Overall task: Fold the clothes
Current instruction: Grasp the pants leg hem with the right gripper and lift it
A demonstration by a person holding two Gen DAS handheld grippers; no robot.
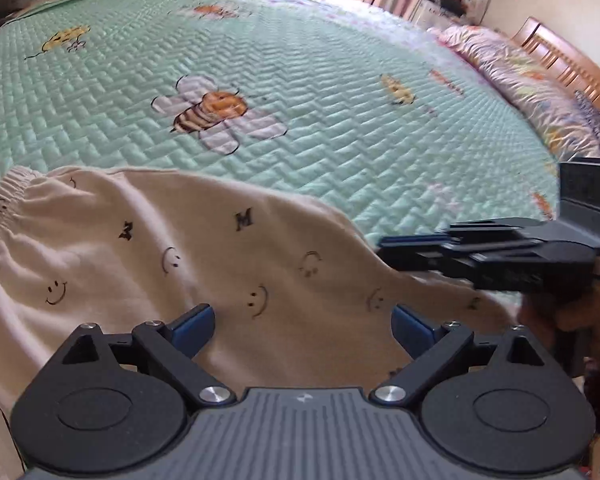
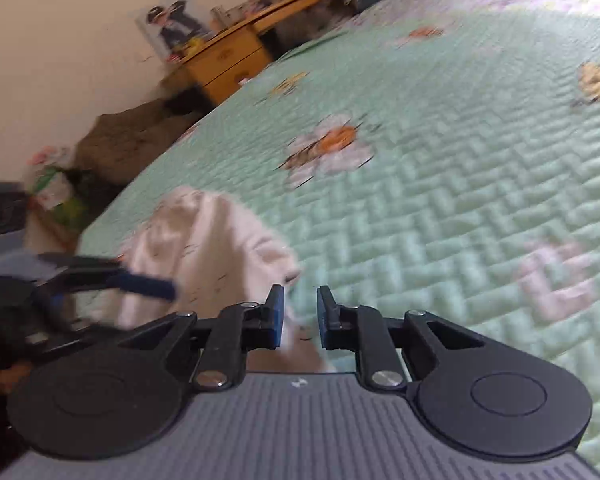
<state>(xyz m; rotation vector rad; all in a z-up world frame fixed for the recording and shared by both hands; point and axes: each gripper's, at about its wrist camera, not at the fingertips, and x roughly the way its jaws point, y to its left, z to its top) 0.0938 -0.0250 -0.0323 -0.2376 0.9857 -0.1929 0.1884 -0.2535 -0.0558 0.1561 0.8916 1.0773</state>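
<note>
Two grippers — left gripper (image 1: 302,322) wide open, right gripper (image 2: 300,314) partly open, empty — poised over white garment (image 1: 160,264) at bed's (image 1: 340,140) near edge, presumably for grasping.

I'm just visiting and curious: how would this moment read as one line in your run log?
task: fold clothes | left gripper: open over white garment | right gripper: open at garment's end | surface: green quilt

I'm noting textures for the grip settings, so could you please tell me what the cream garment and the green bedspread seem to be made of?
The cream garment looks like soft matte knit, likely cotton jersey: it drapes in loose folds, has a gathered elastic waistband and printed smiley faces. The green bedspread appears to be quilted fabric with a slight sheen: stitched zigzag ridges and a printed bee-and-flower pattern. The exact fibres cannot be told.
</note>
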